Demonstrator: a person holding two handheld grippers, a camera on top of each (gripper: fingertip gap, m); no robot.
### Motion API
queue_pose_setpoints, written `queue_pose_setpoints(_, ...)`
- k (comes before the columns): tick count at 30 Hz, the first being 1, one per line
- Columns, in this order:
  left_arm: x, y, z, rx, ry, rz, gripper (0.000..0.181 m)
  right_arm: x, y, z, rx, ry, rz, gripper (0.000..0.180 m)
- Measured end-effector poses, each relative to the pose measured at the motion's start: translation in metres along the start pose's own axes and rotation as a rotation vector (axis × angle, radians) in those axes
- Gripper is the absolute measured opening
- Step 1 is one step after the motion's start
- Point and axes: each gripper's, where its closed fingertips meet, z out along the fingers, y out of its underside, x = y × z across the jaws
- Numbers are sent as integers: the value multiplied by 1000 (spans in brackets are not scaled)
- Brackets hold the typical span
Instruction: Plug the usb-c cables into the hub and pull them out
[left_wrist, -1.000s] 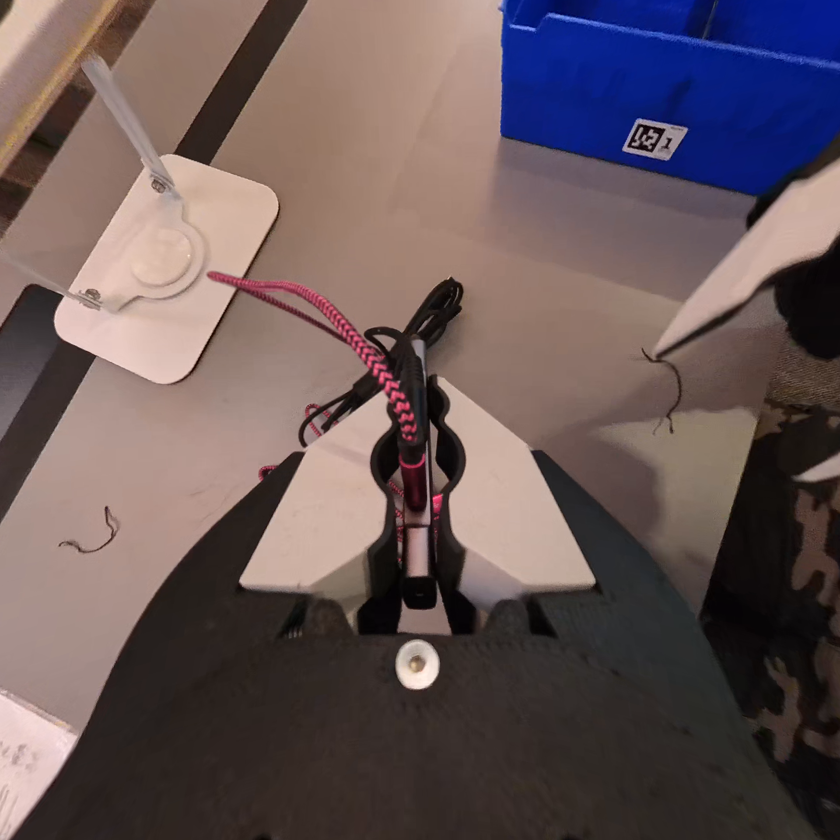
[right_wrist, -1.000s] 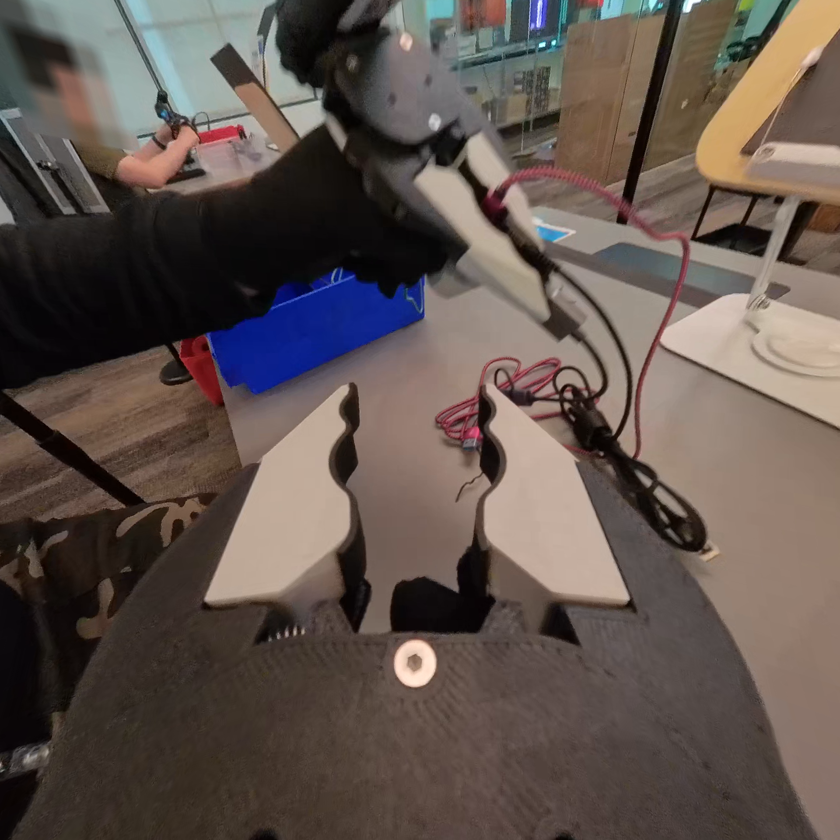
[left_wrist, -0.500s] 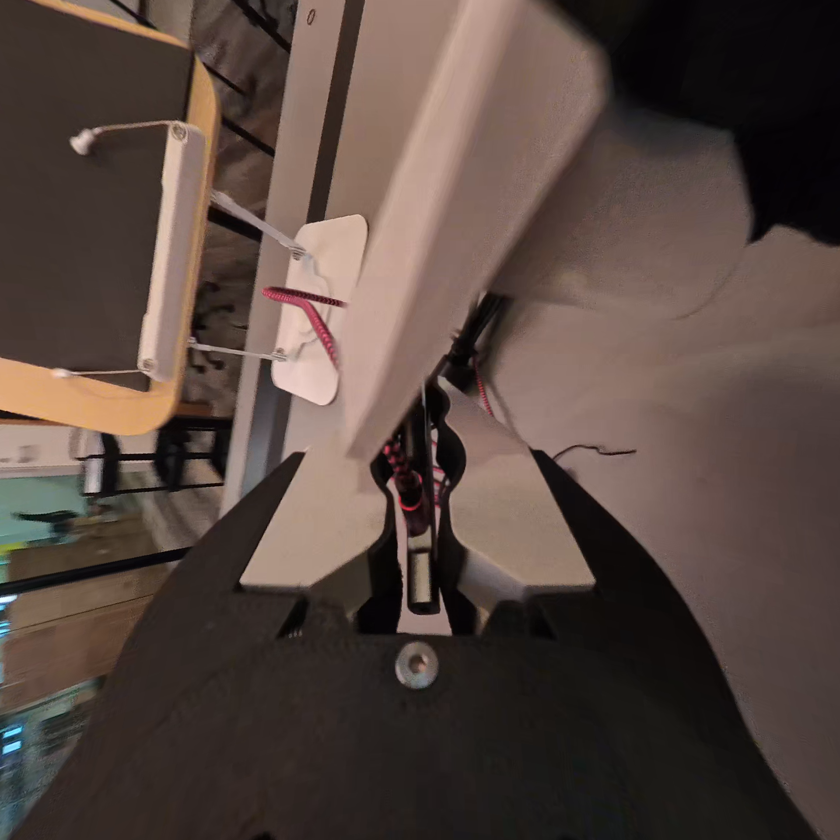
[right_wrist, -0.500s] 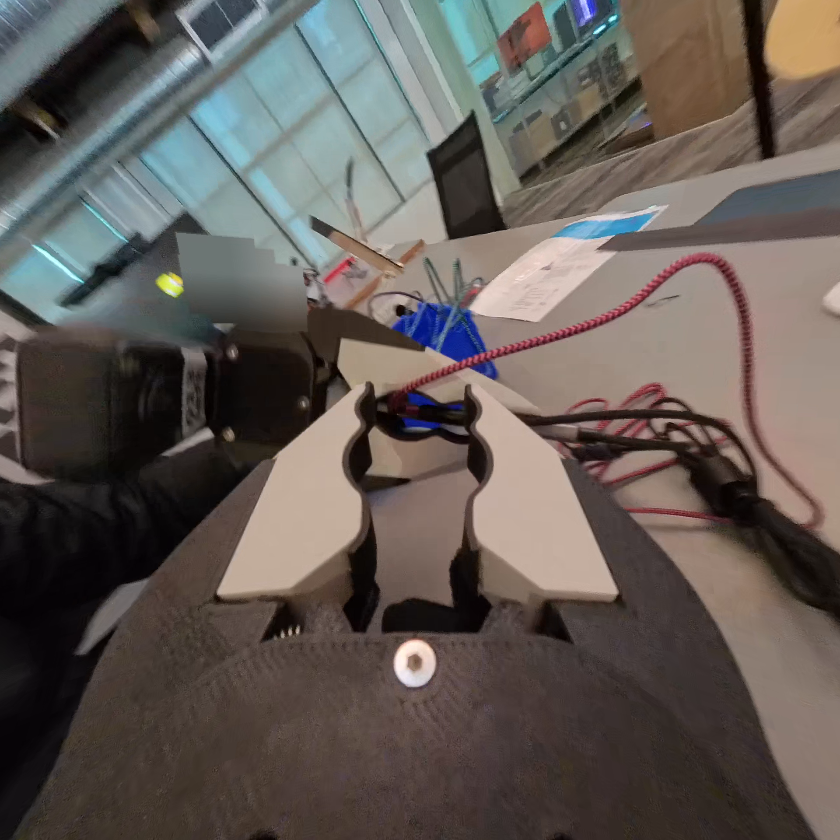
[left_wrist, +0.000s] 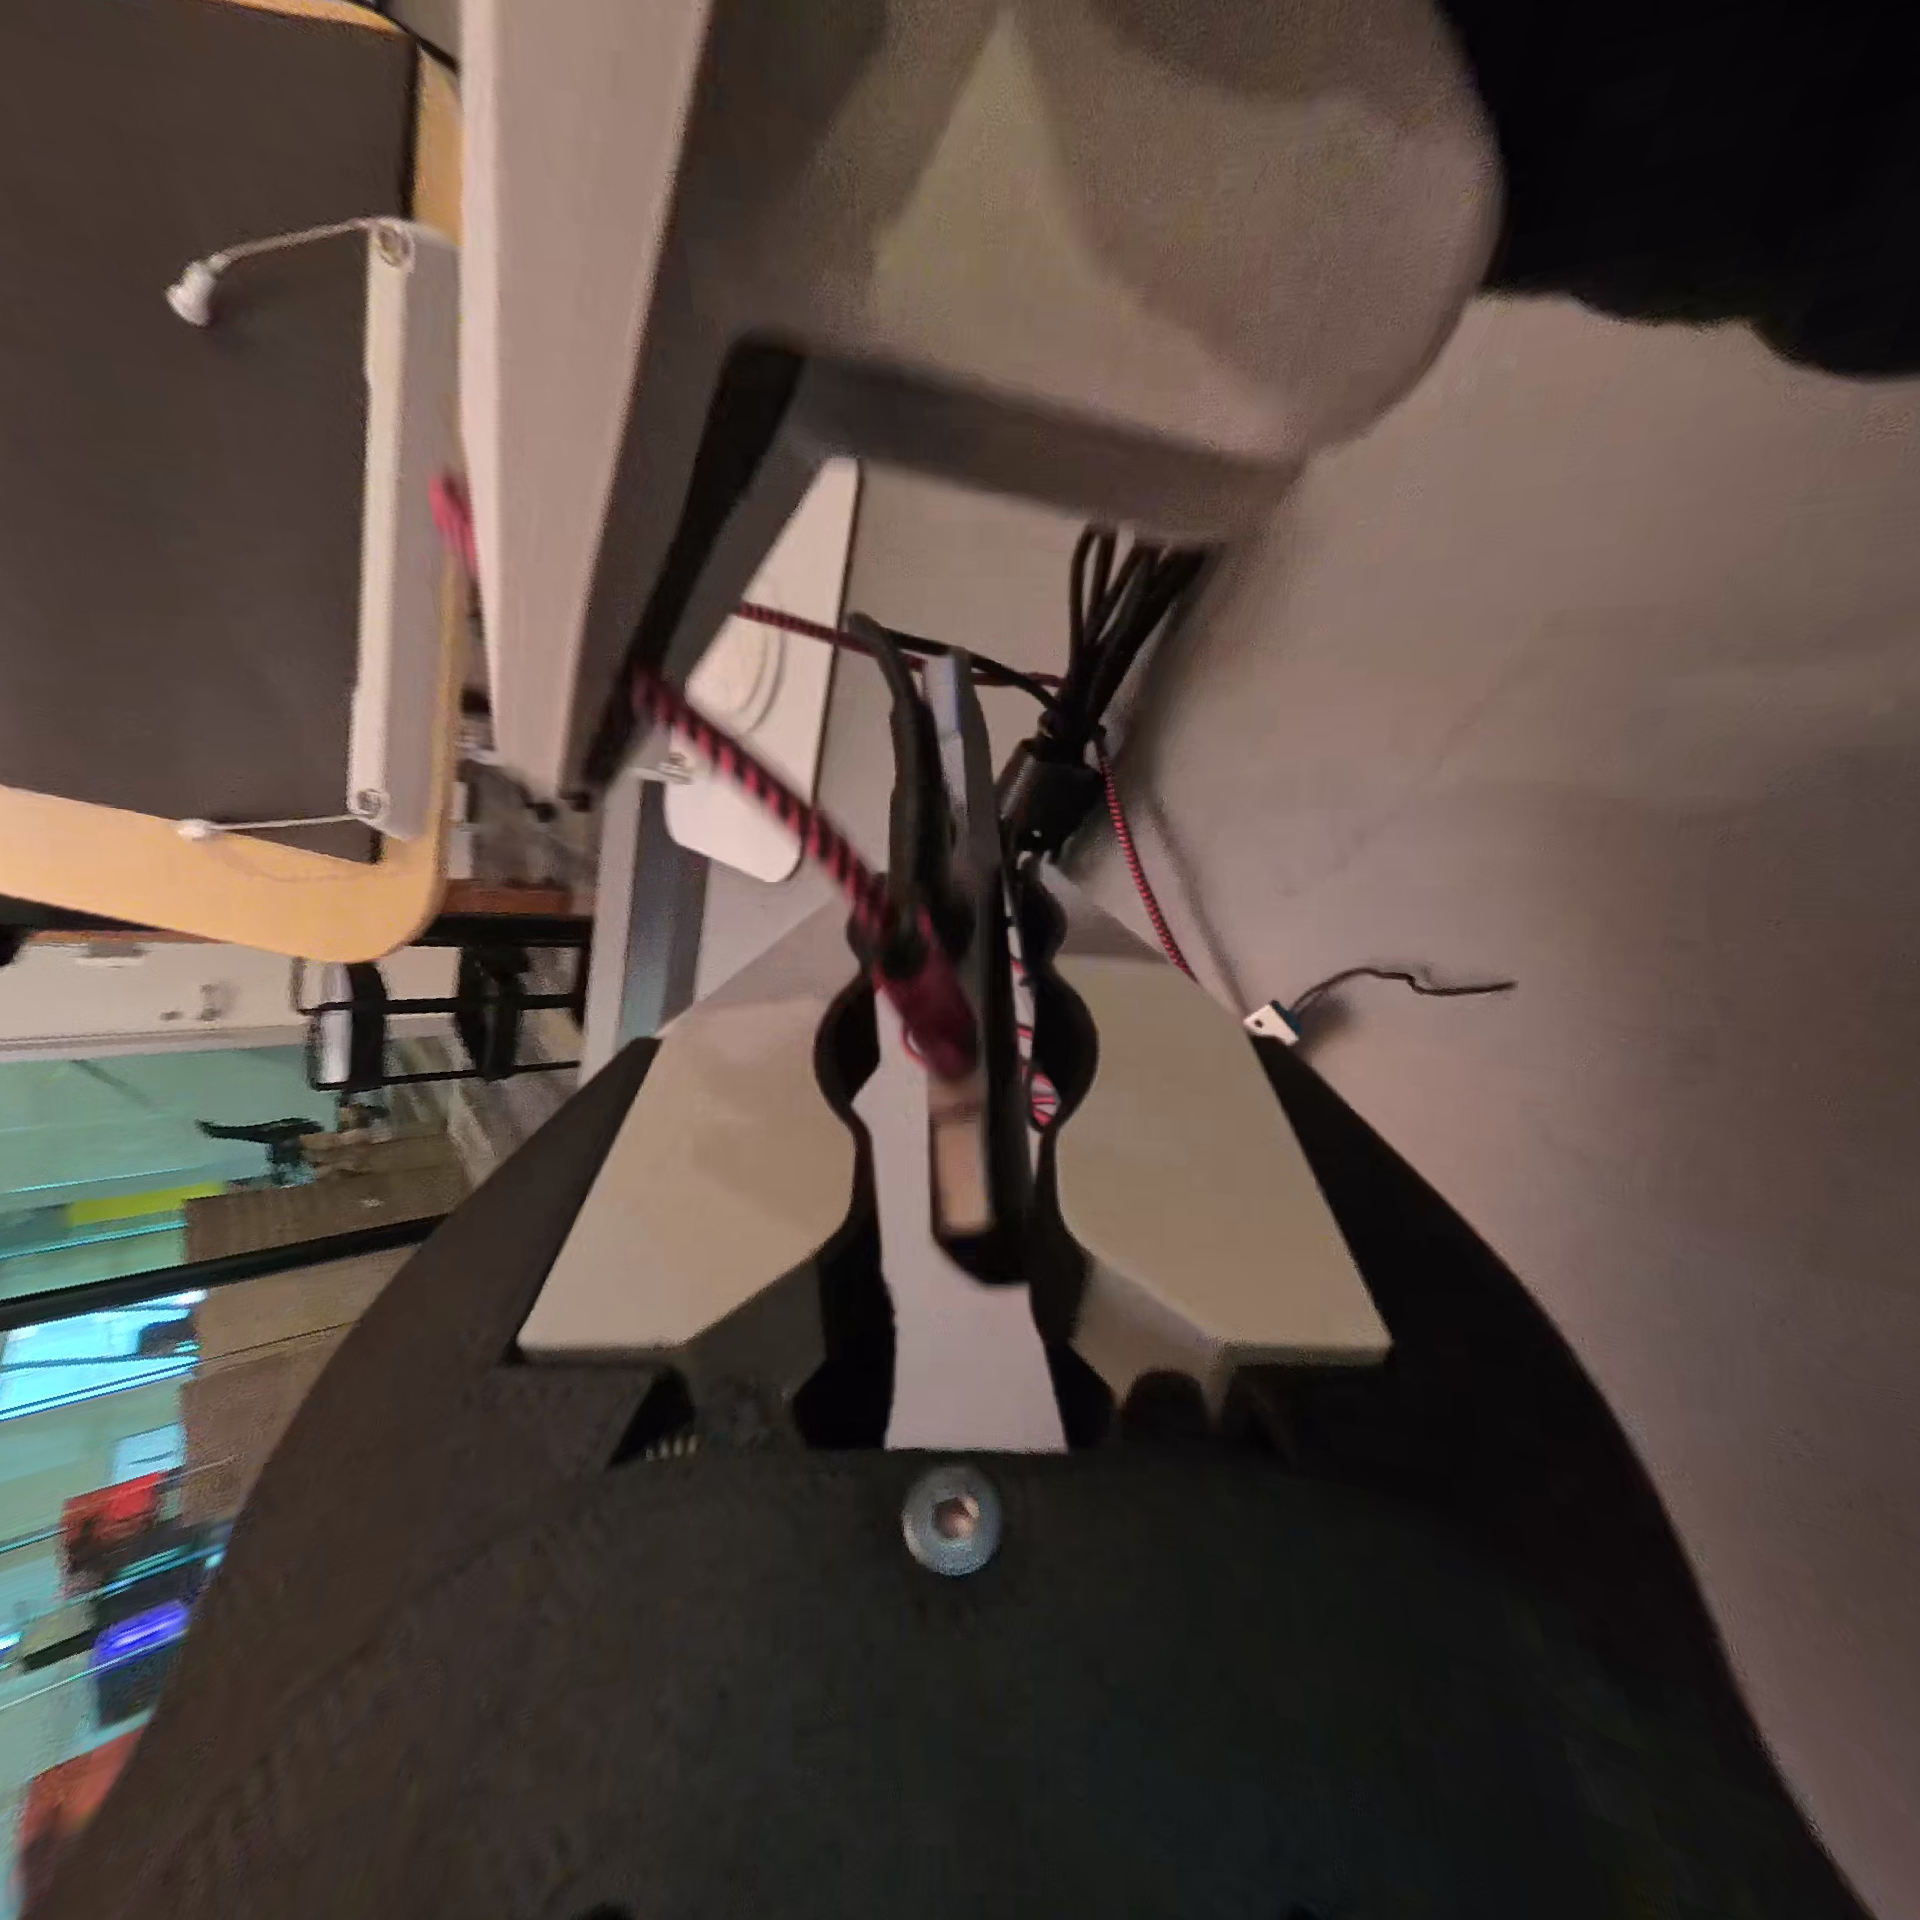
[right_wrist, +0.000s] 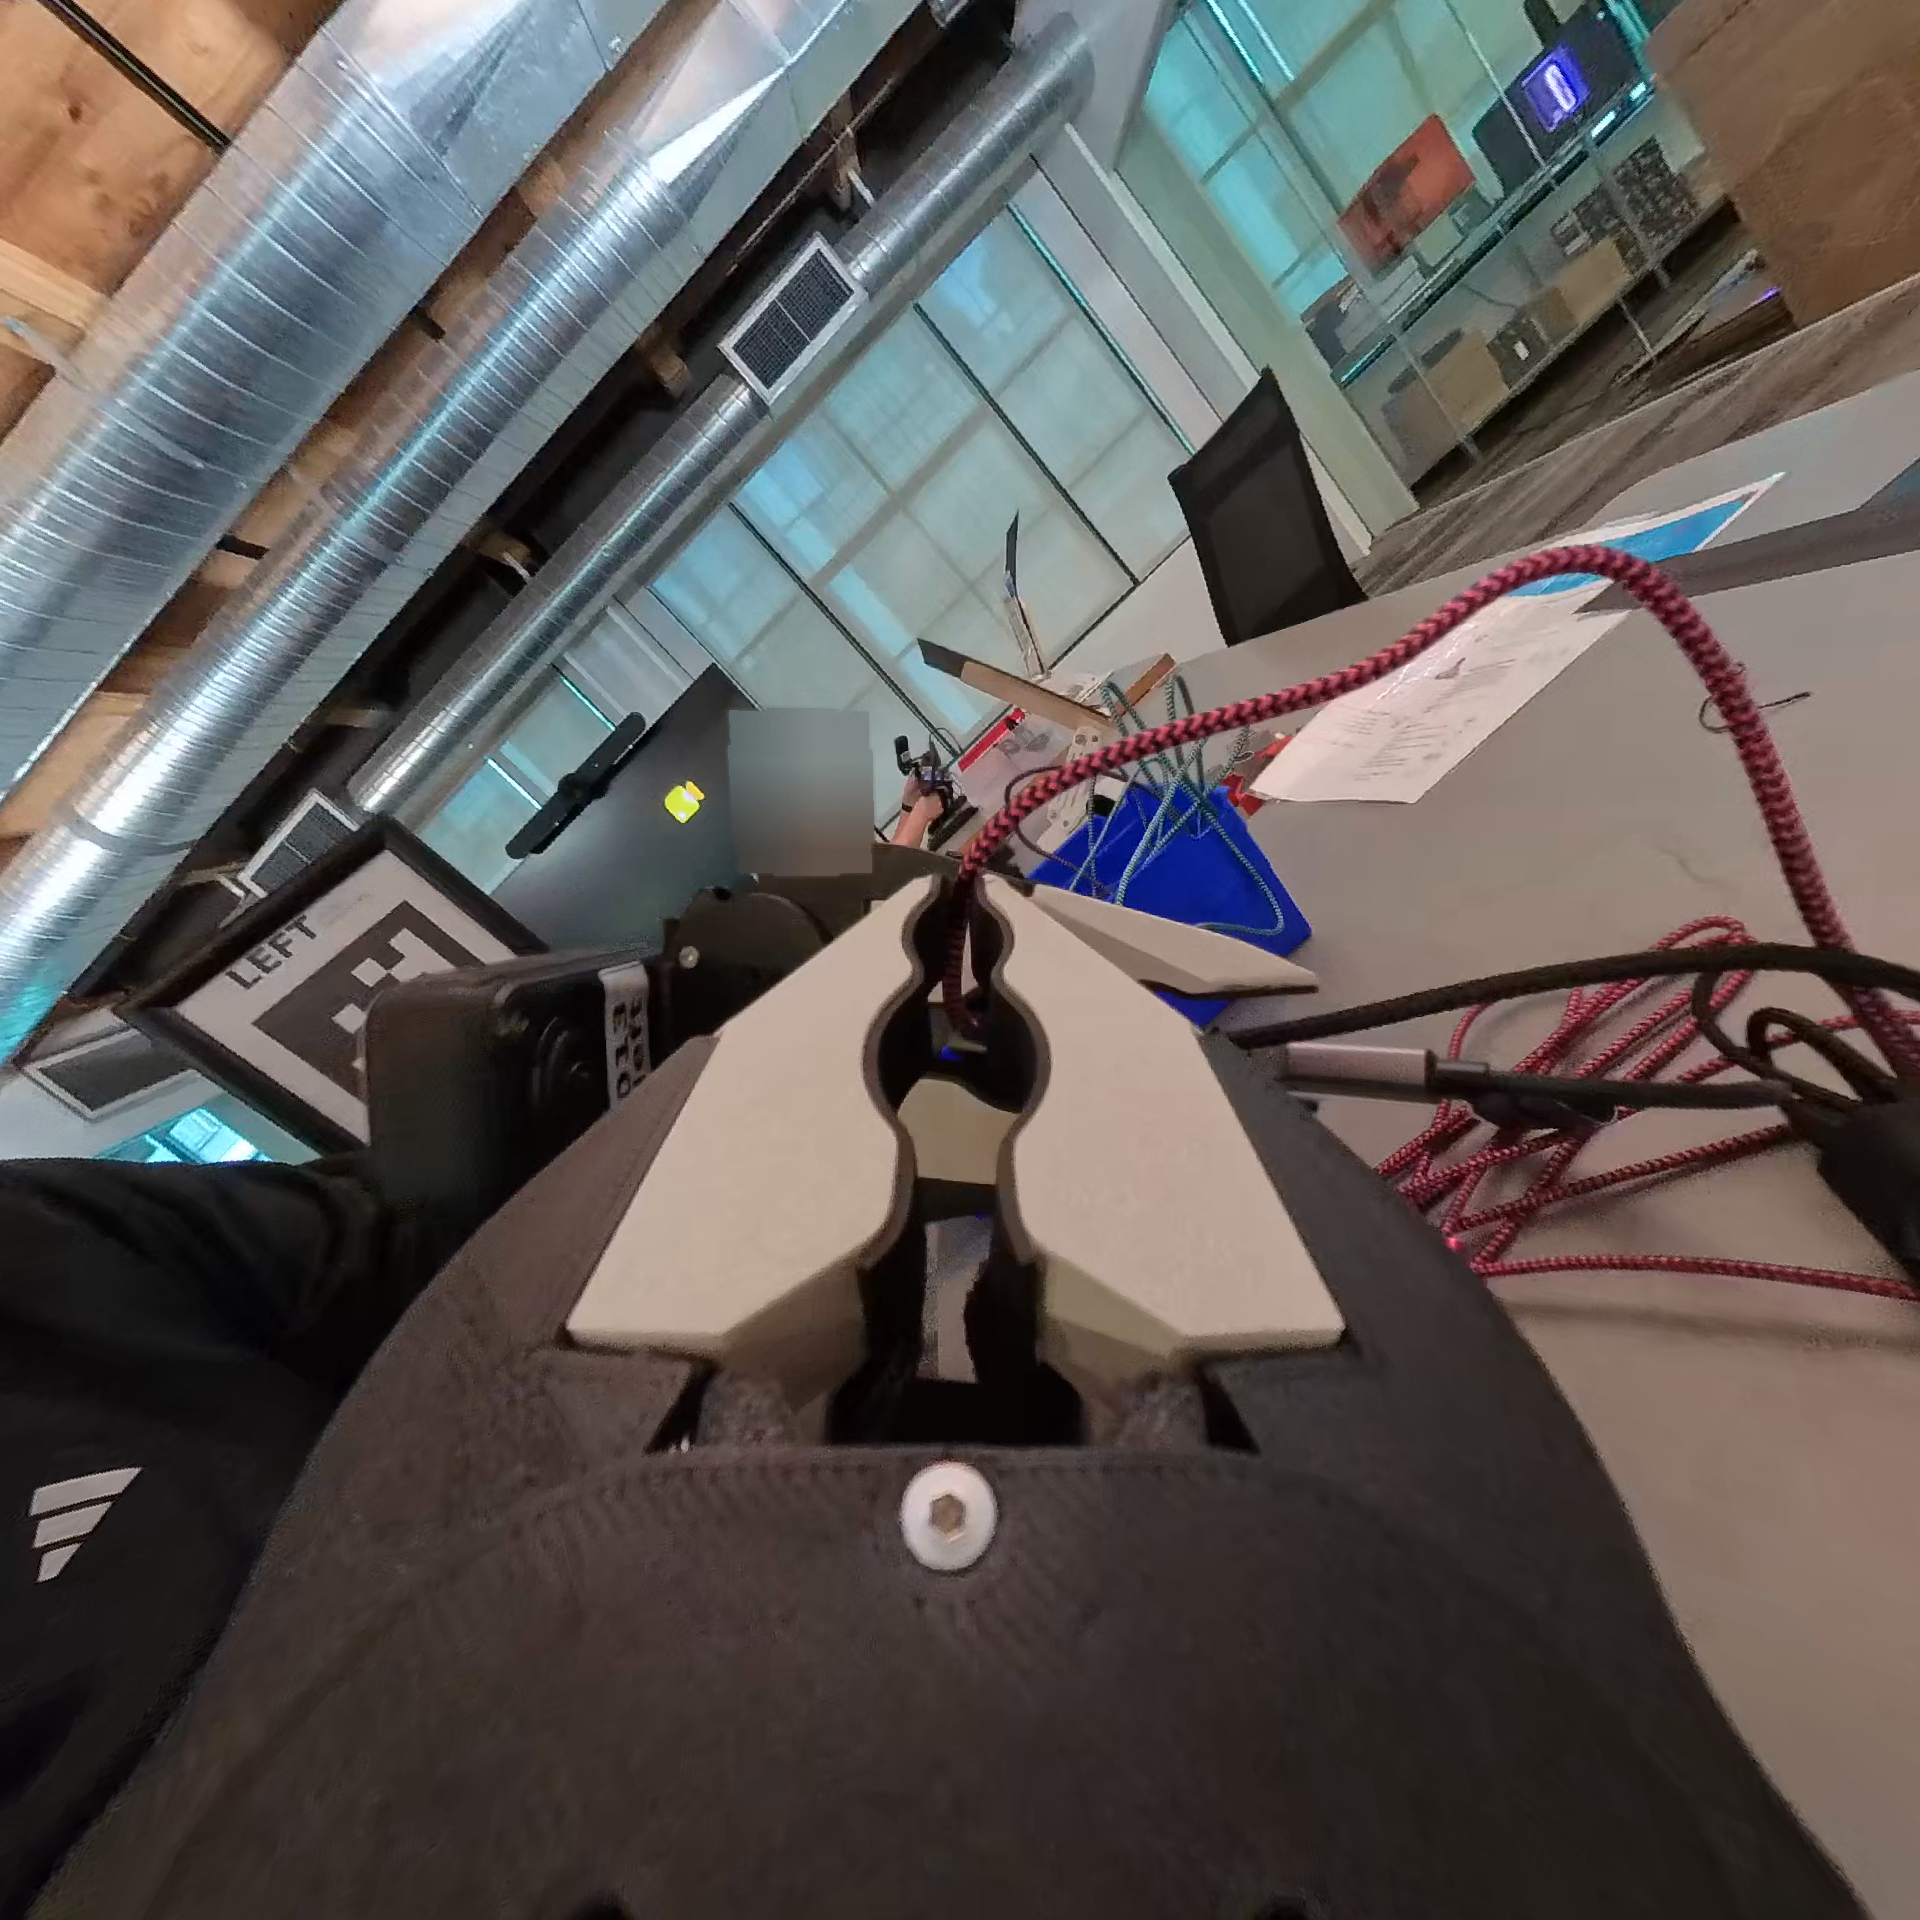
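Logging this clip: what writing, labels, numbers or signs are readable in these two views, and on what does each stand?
I do not copy writing out; its bearers:
Black-and-white marker board, left: large legible word.
White label strip on black housing: digits.
White paper sheet on grey table: print too small.
Left wrist view: none.

Your left tool hides most of the hub between its fingers, and motion blur smears the hub's ports, so you cannot tell which cables are seated. In your right wrist view, the red braided cable vanishes between the right tool tips; its plug is hidden. The black cable bundle is cut off by the right edge.
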Motion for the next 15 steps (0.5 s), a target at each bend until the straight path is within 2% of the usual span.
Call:
queue_pose_setpoints(2, -1, -2, -5, 32, 35, -47, 34, -1, -8, -7, 17, -18, 8, 0)
queue_pose_setpoints(4, -4, -8, -11, 72, 65, -82, 36, -3, -14, -13, 33, -39, 27, 0)
queue_pose_setpoints(10, 3, -31, -21, 210, 158, -154, 7, -3, -23, -26, 65, -44, 33, 1)
queue_pose_setpoints(15, -2, -37, -24, 232, 173, -201, 5, -2, -25, -33, 59, -7, -2, 6)
